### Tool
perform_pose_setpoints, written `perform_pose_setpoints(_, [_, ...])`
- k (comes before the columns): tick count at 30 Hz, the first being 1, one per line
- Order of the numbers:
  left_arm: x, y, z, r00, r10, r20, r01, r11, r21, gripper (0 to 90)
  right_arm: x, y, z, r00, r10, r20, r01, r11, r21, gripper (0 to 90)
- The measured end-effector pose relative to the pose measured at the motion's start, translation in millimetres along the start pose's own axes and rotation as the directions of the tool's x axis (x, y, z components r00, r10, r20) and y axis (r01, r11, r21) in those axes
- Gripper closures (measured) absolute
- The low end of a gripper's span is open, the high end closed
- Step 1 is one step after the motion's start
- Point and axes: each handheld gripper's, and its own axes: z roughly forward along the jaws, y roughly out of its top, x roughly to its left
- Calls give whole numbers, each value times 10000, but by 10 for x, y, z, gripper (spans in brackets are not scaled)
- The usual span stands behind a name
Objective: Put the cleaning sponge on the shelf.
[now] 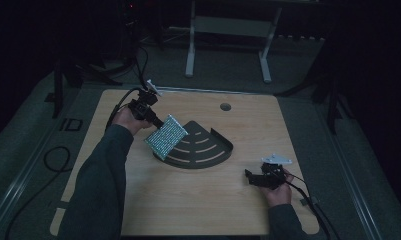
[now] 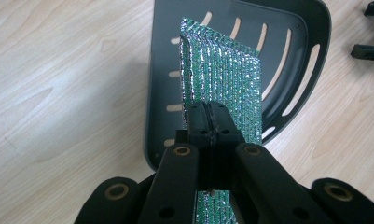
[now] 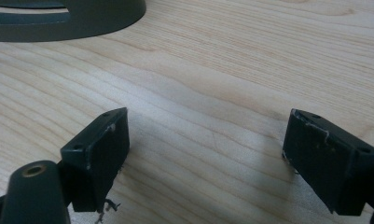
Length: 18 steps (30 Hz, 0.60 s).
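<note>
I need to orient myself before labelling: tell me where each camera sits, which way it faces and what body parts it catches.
High view: above the person's side, looking forward and down on the table; both forearms, left gripper, right gripper.
Left gripper view: rides that gripper, looks along shut jaws pinching the glittery green pad over the dark slotted tray.
Right gripper view: looks along open jaws at bare wood.
Shared: the tray.

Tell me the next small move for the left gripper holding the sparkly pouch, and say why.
Probably lower the pouch onto the tray and then open. The left gripper is shut on the pouch's edge and holds it tilted above the tray's slotted floor, not resting on it. The right gripper is open over bare table, so it isn't placed to help.
</note>
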Motion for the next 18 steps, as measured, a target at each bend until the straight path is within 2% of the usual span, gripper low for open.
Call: perform_pose_setpoints(18, [55, 148, 223, 9999, -141, 96, 141, 9999, 26, 900, -1, 0, 0, 10000, -7, -4, 7, 10000, 0, 142])
